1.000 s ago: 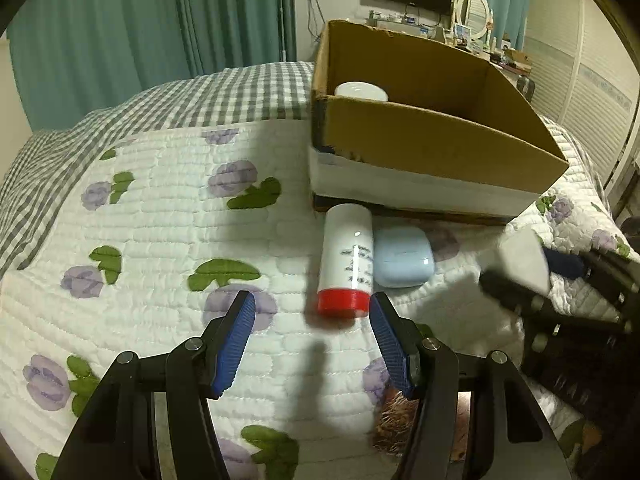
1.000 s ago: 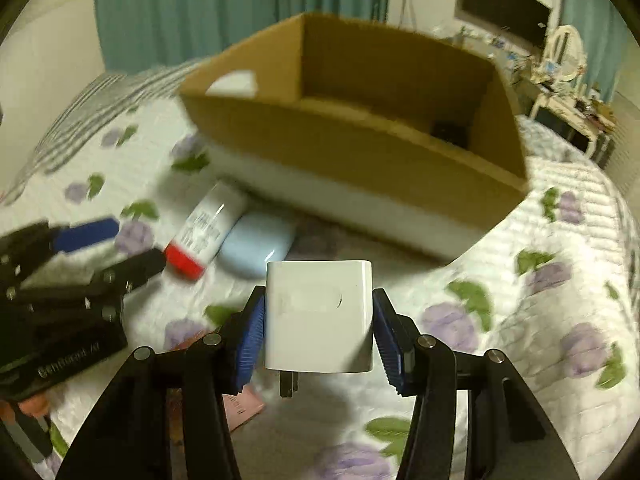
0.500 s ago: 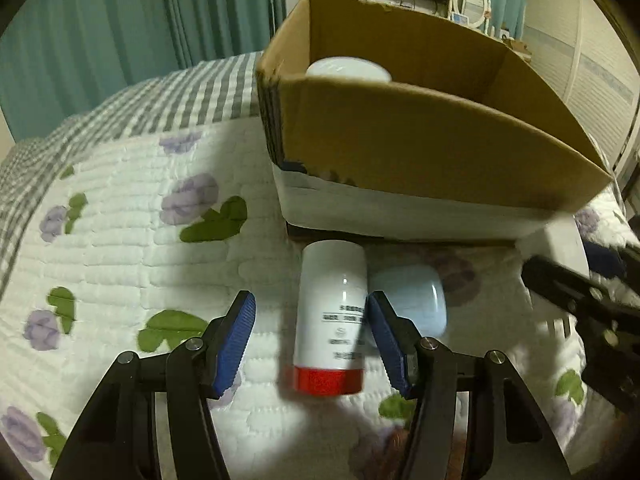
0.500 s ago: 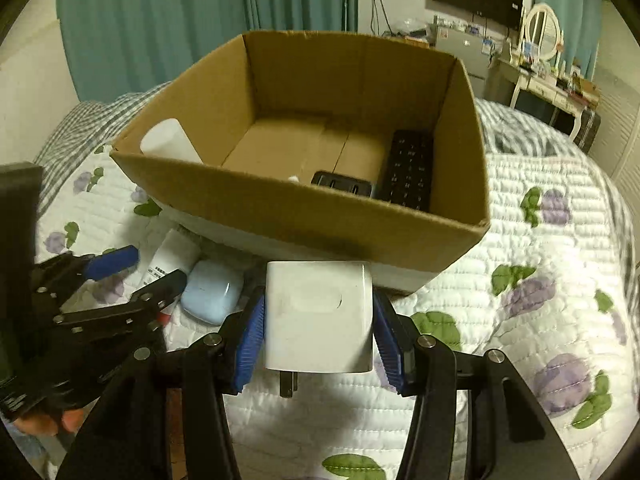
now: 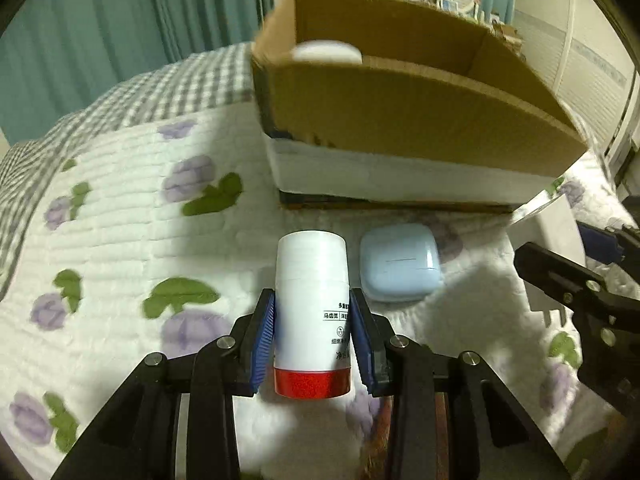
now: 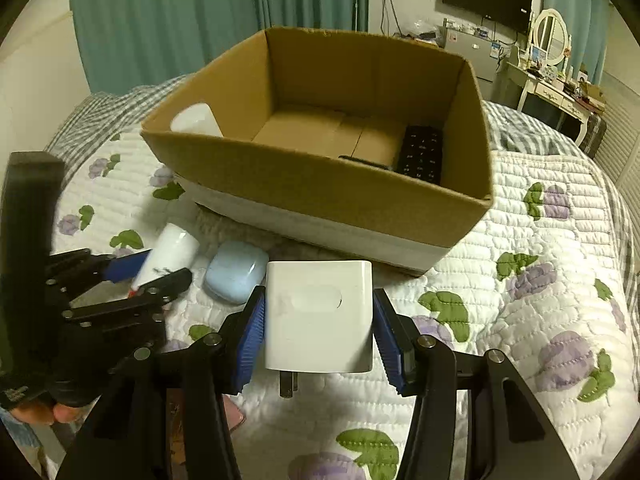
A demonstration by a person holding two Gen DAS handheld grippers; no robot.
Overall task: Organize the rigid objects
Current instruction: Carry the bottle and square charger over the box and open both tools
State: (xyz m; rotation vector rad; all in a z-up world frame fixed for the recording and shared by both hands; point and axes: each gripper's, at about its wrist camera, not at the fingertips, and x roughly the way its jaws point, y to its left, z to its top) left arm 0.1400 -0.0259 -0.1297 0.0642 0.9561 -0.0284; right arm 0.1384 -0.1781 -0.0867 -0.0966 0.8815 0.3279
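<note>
My left gripper [image 5: 312, 338] has its blue pads against both sides of a white bottle with a red cap [image 5: 311, 316] that lies on the quilt. It also shows in the right wrist view [image 6: 168, 254]. My right gripper [image 6: 318, 330] is shut on a white plug adapter [image 6: 319, 316], held above the quilt in front of the cardboard box [image 6: 320, 188]. A pale blue earbud case [image 5: 400, 262] lies beside the bottle, also in the right wrist view [image 6: 236, 270]. The box holds a white jar [image 6: 196, 120] and a black remote [image 6: 422, 154].
The box [image 5: 400, 116] stands on a flowered white quilt [image 5: 120, 240] over a checked bedspread [image 5: 168, 84]. Teal curtains, a TV and a dresser with a mirror [image 6: 552, 40] stand behind. A reddish-brown flat thing [image 5: 376, 436] lies under the left gripper.
My left gripper moved forward and closed its pads around the bottle. My right gripper, still holding the adapter, stayed in front of the box and lifted slightly.
</note>
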